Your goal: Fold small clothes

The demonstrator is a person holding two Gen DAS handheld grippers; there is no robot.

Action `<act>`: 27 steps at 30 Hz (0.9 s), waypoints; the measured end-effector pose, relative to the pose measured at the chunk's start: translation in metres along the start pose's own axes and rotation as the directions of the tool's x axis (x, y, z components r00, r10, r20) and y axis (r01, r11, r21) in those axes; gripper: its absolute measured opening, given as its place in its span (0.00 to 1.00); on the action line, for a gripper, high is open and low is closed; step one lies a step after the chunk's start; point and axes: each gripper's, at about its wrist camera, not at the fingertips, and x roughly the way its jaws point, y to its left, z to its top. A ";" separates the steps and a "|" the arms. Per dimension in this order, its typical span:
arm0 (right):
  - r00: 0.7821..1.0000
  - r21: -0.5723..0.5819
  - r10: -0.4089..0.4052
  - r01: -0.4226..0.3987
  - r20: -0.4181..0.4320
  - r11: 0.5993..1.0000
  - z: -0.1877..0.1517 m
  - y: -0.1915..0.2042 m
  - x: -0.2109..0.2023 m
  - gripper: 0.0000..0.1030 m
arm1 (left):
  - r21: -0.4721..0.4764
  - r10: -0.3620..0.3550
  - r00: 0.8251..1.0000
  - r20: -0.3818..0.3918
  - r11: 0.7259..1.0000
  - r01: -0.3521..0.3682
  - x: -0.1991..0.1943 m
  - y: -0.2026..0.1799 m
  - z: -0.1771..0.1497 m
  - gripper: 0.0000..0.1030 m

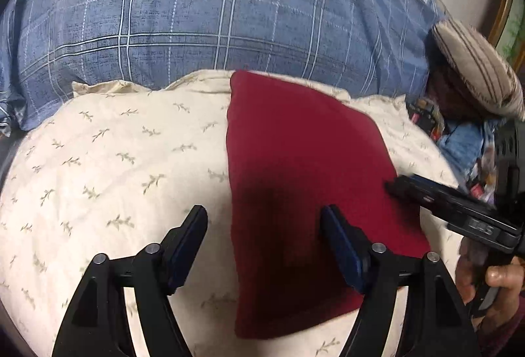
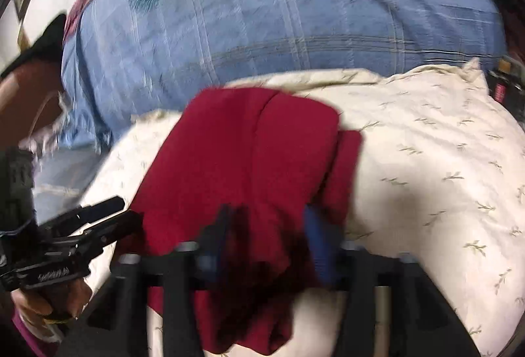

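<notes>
- Left tool (image 1: pixel 264 222): jaws spread wide, pinching nothing. One finger hangs over the cream pillow (image 1: pixel 108 160), the other over the red cloth (image 1: pixel 305 160); the cloth's left edge runs between them.
- Right tool (image 2: pixel 265 226): the right wrist view is motion-blurred, but the jaws stand apart, with the cloth's near part beneath and between them. No pad visibly presses on the fabric; contact cannot be told.
- From the left wrist view the right tool reaches in from the right, its tip at the cloth's right edge. A hand (image 1: pixel 489 278) grips its handle.
- From the right wrist view the left tool sits at lower left, tips just beside the cloth's left edge, held by a hand (image 2: pixel 49 301) with a purple sleeve.
- Red cloth: folded into a long flat rectangle, lying on the cream pillow with leaf-sprig print. In the right wrist view a fold line shows at its far end, and a second layer sticks out on the right side.
- Behind the pillow: blue plaid bedding (image 1: pixel 213 12) with a round emblem.
- Far right in the left wrist view: a striped brown cushion (image 1: pixel 479 65) above mixed clutter.
</notes>
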 end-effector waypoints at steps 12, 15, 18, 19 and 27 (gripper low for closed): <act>0.965 0.174 0.248 -0.231 -0.083 0.957 0.008 -0.036 0.057 0.89 | -0.134 -0.214 0.971 -0.105 0.971 0.199 0.067 0.033 0.023 0.82; 0.966 0.098 0.234 -0.224 -0.109 0.970 0.009 -0.013 0.062 0.65 | -0.117 -0.214 0.969 -0.124 0.973 0.200 0.080 0.028 0.023 0.76; 0.970 0.077 0.230 -0.224 -0.083 0.971 0.012 -0.002 0.046 0.47 | -0.090 -0.192 0.975 -0.111 0.979 0.183 0.073 0.022 0.027 0.64; 0.962 0.095 0.261 -0.253 -0.078 0.963 0.014 -0.001 0.040 0.43 | -0.086 -0.192 0.975 -0.111 0.979 0.183 0.067 0.021 0.027 0.62; 0.897 0.114 0.426 -0.414 -0.117 0.903 0.001 0.051 -0.004 0.41 | -0.036 -0.146 0.986 -0.079 0.989 0.143 -0.024 0.013 0.009 0.59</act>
